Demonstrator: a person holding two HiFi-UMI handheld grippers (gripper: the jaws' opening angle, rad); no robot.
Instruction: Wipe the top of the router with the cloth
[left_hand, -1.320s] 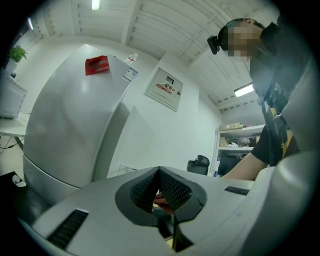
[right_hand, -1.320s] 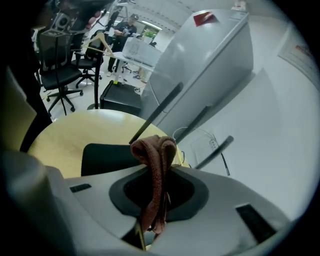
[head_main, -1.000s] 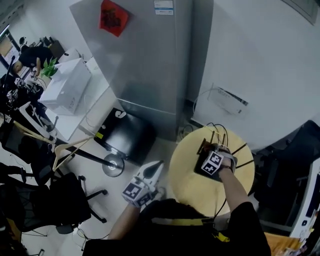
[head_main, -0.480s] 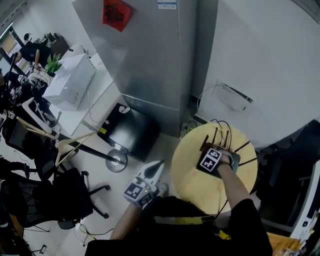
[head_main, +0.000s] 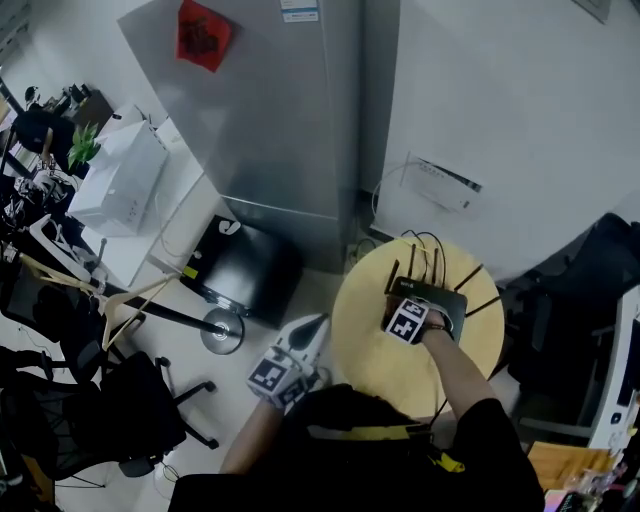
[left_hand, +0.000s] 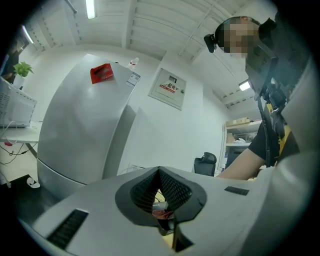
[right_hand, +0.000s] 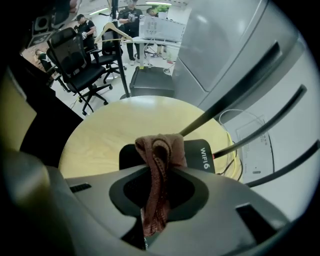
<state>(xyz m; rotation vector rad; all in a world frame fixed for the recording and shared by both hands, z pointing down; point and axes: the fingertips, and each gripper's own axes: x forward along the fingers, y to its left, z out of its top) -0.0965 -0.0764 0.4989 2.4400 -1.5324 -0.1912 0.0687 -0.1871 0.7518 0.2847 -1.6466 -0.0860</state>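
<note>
The black router (head_main: 446, 300) lies on the far side of a round yellow table (head_main: 365, 345), its antennas (head_main: 470, 277) fanned out toward the wall. My right gripper (head_main: 414, 308) rests over the router's left part, shut on a brown cloth (right_hand: 161, 147). In the right gripper view the cloth's bunched end presses on the router's top (right_hand: 202, 151) next to the "WIFI6" print. My left gripper (head_main: 310, 332) is held off the table's left side over the floor, its jaws shut on nothing. In the left gripper view it (left_hand: 161, 172) points up at the fridge.
A tall silver fridge (head_main: 280, 120) stands behind the table, with a black box (head_main: 240, 270) on the floor at its foot. Cables (head_main: 425, 240) run from the router to a white wall box (head_main: 442, 186). An office chair (head_main: 120, 400) and a stand base (head_main: 222, 330) sit left.
My right gripper has slid the cloth leftward across the router's top, uncovering more of its right side. The left gripper has stayed where it was.
</note>
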